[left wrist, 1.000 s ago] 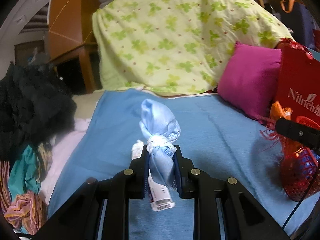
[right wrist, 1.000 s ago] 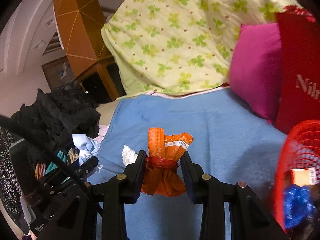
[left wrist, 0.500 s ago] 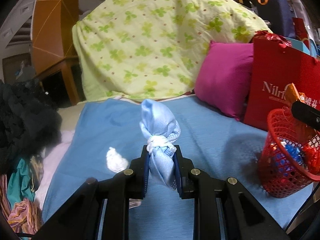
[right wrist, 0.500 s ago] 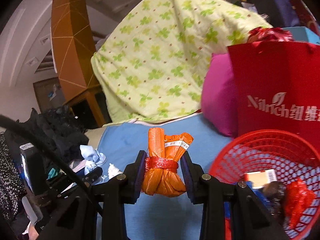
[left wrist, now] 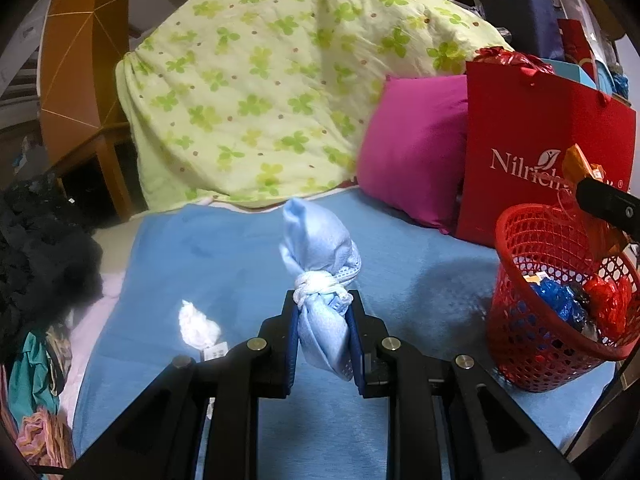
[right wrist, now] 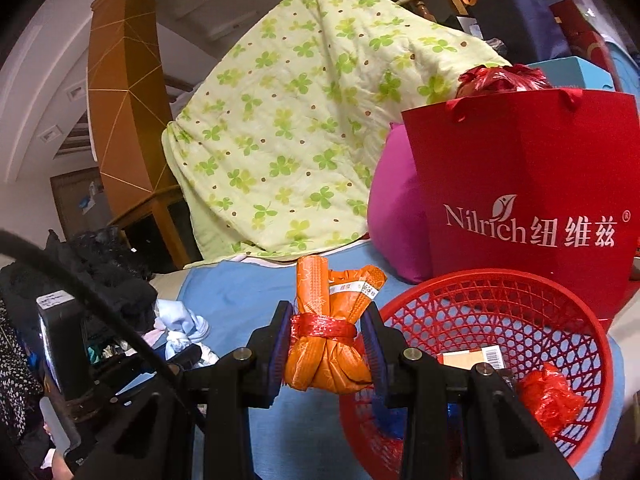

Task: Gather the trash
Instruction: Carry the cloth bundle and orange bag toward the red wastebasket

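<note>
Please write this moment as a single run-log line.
left gripper: shut on blue bundle | right gripper: shut on orange bundle | red basket: beside right gripper

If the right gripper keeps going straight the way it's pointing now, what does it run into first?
Probably the blue blanket just left of the red basket; beyond it lies the clover quilt. The right gripper holds an orange bundle. Depth is unclear.

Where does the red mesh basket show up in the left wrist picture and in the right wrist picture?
Left wrist view: the red basket stands at the right edge, on the blue blanket.
Right wrist view: the basket fills the lower right, just right of the right gripper and the orange bundle it holds.
Shared landmark: the red paper bag behind the basket.
</note>
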